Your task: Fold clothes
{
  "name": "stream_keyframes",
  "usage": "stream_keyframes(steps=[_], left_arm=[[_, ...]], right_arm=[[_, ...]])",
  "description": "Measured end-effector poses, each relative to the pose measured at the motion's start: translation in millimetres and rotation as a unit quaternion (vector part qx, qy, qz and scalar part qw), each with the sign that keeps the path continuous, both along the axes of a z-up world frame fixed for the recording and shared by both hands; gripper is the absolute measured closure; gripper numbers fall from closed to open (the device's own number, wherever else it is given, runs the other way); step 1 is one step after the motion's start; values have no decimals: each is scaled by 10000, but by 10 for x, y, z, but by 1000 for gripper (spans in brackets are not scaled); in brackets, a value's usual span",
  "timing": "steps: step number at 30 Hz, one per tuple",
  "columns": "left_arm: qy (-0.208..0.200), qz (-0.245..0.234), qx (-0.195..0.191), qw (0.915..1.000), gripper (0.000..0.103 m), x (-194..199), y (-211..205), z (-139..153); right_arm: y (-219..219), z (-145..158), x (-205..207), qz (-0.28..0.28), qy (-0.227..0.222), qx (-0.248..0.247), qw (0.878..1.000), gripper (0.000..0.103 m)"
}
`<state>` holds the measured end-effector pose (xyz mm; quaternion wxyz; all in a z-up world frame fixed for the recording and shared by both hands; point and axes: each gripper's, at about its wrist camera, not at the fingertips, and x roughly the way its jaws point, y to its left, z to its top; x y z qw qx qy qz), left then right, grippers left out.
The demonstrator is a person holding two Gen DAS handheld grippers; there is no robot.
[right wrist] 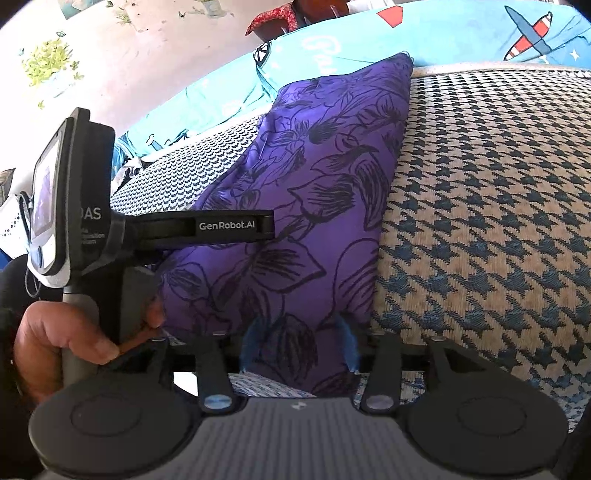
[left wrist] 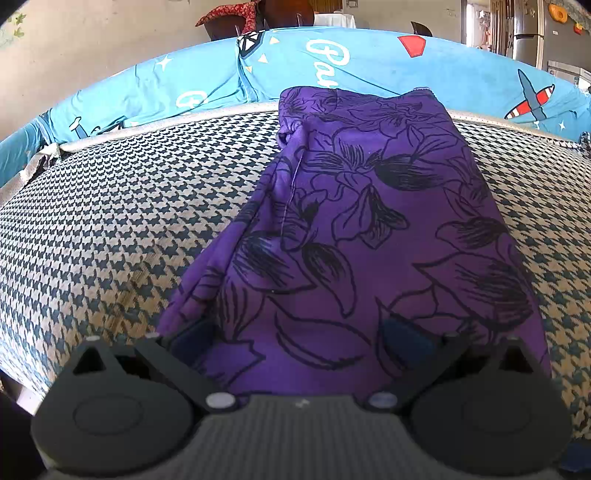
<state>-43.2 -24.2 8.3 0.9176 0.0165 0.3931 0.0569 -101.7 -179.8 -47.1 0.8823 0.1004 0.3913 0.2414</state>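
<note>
A purple garment with black flower outlines [left wrist: 369, 206] lies folded into a long strip on the houndstooth surface [left wrist: 110, 221], running away from me. My left gripper [left wrist: 297, 339] hovers at its near end, jaws wide apart, and the cloth lies flat between the blue pads [left wrist: 402, 341]. In the right wrist view the same garment [right wrist: 314, 177] stretches to the far edge. My right gripper [right wrist: 299, 345] is open over the near end, with slack cloth between its blue pads [right wrist: 347, 343]. The left gripper [right wrist: 267, 227] reaches in from the left over the garment, held by a hand [right wrist: 55, 332].
A blue sheet printed with aeroplanes and stars [left wrist: 369, 62] bunches along the far edge behind a silver trim [left wrist: 184, 118]. Bare houndstooth cover spreads left of the garment and to its right [right wrist: 498, 221]. A wall, a red cloth on a chair [left wrist: 236, 14] and a fridge [left wrist: 528, 33] stand beyond.
</note>
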Motion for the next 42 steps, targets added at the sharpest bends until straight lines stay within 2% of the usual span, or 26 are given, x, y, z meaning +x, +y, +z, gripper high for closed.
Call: stream_keyframes(steps=[18, 31, 42], left_arm=[[-11, 21, 50, 10000, 0, -14, -13, -4], [-19, 31, 69, 10000, 0, -18, -16, -10], [-33, 15, -7, 10000, 0, -6, 9, 28]], right_arm=[[-13, 1, 4, 18, 86, 49, 9999, 54], [11, -2, -9, 105, 80, 4, 9999, 48], [25, 36, -49, 125, 7, -113, 9999, 47]])
